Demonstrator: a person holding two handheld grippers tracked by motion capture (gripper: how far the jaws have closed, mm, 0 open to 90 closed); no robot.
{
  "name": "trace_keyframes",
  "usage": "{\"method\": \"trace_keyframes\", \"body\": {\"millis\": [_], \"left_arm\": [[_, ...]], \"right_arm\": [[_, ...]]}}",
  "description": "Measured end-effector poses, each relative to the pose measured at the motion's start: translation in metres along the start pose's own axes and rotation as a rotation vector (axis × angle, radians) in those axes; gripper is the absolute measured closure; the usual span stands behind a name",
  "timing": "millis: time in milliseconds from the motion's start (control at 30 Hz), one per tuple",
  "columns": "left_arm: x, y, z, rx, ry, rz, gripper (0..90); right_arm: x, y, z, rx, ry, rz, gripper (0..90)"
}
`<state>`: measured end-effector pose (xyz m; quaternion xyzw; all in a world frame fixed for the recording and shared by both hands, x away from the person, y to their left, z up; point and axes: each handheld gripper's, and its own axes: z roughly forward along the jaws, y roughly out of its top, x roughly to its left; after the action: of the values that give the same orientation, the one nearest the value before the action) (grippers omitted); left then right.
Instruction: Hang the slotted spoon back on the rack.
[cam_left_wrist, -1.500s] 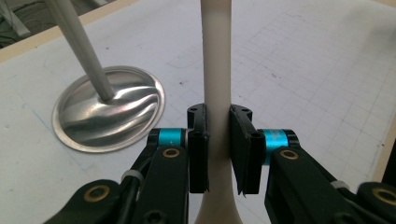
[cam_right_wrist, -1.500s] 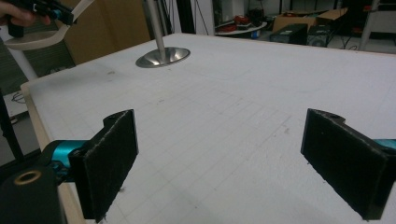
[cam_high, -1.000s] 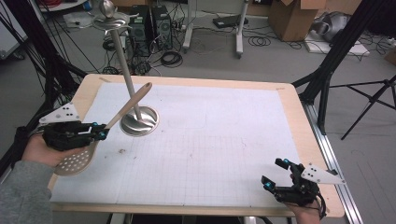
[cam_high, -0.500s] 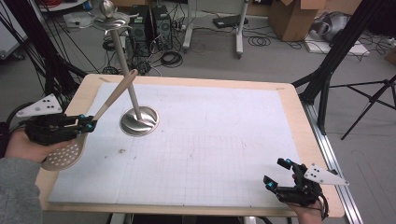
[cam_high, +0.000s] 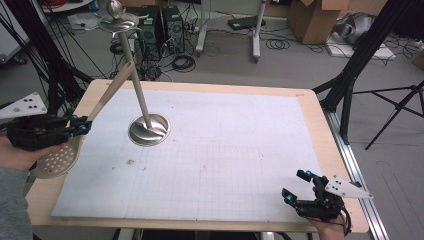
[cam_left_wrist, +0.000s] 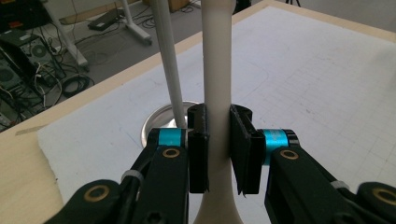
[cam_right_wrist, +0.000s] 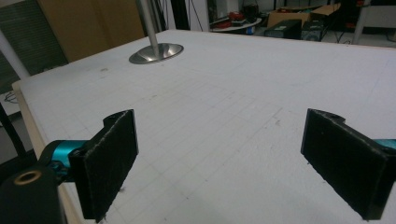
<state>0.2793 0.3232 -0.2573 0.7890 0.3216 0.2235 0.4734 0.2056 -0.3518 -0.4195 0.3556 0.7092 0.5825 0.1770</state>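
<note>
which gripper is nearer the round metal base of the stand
Left. The left gripper, shut on the slotted spoon, is just off the table's left edge, beside the stand base. The right gripper sits open at the table's near right corner, far across the mat.

Black tongs (cam_left_wrist: 218, 154), cyan collars, brass screws, grey sleeve (cam_high: 11, 210).

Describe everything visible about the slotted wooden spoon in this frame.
The slotted spoon looks like pale wood: a round, flat head pierced with small holes and a long, smooth handle. The left gripper is shut on the handle just above the head. It is held off the table, head low at the left edge, handle slanting up toward the metal stand's pole.
</note>
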Motion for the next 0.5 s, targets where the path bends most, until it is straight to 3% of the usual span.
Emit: {"method": "trace_keyframes", "body": {"millis": [500], "left_arm": [[0.009,0.003,-0.024,-0.045,0.030,-0.008,77.6]], "right_arm": [[-0.001,0.000,-0.001,-0.006,0.001,0.001,10.0]]}}
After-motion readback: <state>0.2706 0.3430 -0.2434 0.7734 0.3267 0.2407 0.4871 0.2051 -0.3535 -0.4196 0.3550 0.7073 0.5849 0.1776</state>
